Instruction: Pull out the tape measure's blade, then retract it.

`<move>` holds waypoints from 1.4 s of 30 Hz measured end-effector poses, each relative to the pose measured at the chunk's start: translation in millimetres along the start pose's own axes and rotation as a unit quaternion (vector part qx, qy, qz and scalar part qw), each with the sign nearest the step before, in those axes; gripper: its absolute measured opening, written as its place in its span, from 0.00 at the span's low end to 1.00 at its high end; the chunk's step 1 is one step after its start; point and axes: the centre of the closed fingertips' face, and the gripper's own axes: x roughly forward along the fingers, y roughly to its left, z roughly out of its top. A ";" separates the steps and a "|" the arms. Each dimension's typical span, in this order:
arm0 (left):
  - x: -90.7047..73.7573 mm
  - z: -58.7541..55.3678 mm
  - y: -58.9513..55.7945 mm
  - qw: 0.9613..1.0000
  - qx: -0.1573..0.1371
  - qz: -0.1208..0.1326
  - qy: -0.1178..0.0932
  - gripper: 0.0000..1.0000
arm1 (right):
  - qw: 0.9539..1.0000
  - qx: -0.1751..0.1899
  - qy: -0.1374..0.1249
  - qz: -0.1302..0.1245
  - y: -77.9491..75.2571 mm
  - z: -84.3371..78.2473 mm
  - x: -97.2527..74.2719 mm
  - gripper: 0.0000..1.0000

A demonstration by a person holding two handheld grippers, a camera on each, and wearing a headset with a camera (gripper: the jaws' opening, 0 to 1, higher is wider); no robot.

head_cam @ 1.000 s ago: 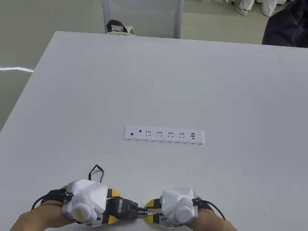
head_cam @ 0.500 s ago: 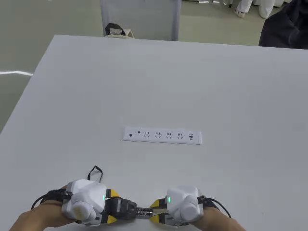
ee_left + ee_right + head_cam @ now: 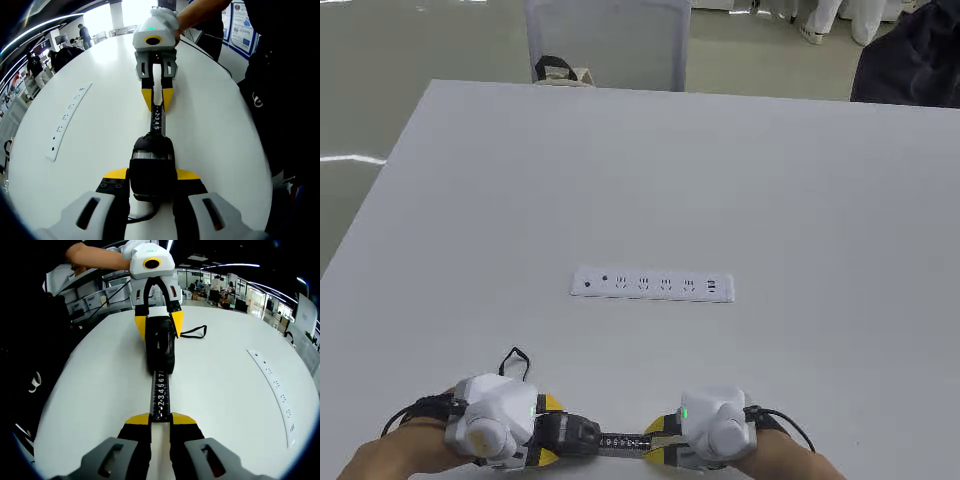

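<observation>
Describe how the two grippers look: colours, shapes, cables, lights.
The left gripper and the right gripper match. Each has a rounded white-grey housing, dark jaw arms and yellow fingertips. Each carries a small green light, and a black cable runs from its rear.

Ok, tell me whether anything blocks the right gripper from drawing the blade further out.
Nothing visible does. The right gripper pinches the blade, the left gripper holds the case, and the table along the line of pull lies bare. The power strip sits well off that line.
</observation>
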 end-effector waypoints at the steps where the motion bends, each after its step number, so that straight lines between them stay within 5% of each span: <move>1: 0.1 -0.4 0.2 1.000 0.000 0.000 0.000 0.28 | 1.000 0.001 0.000 0.000 -0.3 -1.4 -1.5 0.11; 17: -0.7 5.3 -0.8 1.000 -0.001 0.001 0.004 0.29 | 1.000 0.009 0.027 -0.006 -0.3 -37.0 -35.5 0.11; 42: 1.0 2.2 0.9 1.000 -0.004 0.001 0.007 0.29 | 0.999 0.019 0.045 -0.018 -1.3 -66.9 -67.9 0.11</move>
